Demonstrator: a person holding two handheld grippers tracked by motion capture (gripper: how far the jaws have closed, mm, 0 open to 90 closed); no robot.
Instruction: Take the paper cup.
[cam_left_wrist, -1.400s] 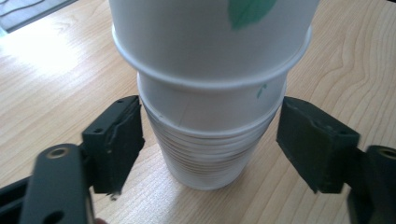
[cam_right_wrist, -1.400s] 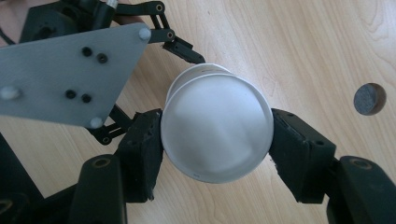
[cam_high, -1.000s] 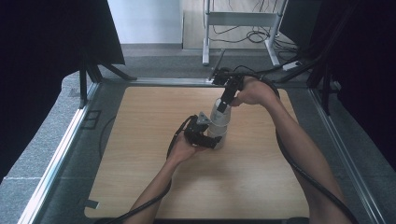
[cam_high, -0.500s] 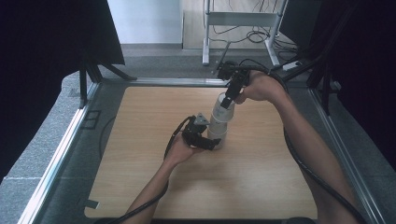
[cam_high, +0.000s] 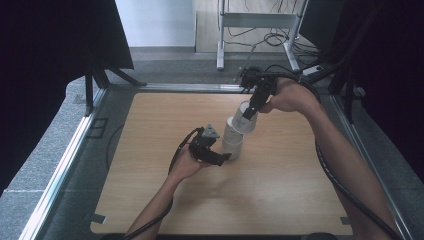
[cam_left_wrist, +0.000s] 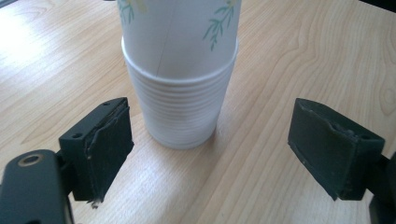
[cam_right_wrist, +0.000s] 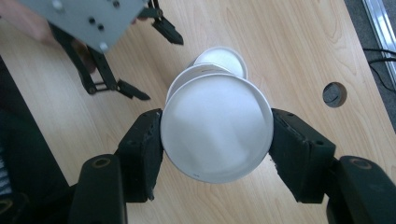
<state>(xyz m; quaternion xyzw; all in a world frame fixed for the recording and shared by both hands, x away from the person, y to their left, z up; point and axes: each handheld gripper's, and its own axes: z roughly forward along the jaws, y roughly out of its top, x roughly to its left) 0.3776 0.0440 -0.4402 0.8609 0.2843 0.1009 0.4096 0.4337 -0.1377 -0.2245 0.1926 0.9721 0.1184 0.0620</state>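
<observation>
A stack of white paper cups (cam_high: 232, 145) stands upright near the middle of the wooden table (cam_high: 150, 150). My right gripper (cam_high: 250, 111) comes down from above and is shut on the rim of the top cup (cam_high: 245, 119), which is raised and tilted. In the right gripper view this cup (cam_right_wrist: 217, 135) fills the gap between both pads, with the stack (cam_right_wrist: 219, 59) below it. In the left gripper view a leaf-printed cup (cam_left_wrist: 187, 32) still sits in the stack (cam_left_wrist: 180, 112). My left gripper (cam_high: 222, 157) rests at the stack's base, open, its pads (cam_left_wrist: 109, 144) apart from the cups.
A round hole (cam_right_wrist: 335, 93) pierces the tabletop to the right of the stack. A metal rail (cam_high: 55, 175) runs along the table's left side. Cables and a metal stand (cam_high: 255, 20) lie beyond the far edge.
My right gripper has risen and moved toward the far right, drawing the top cup up out of the stack. The left gripper has shifted only slightly beside the base.
</observation>
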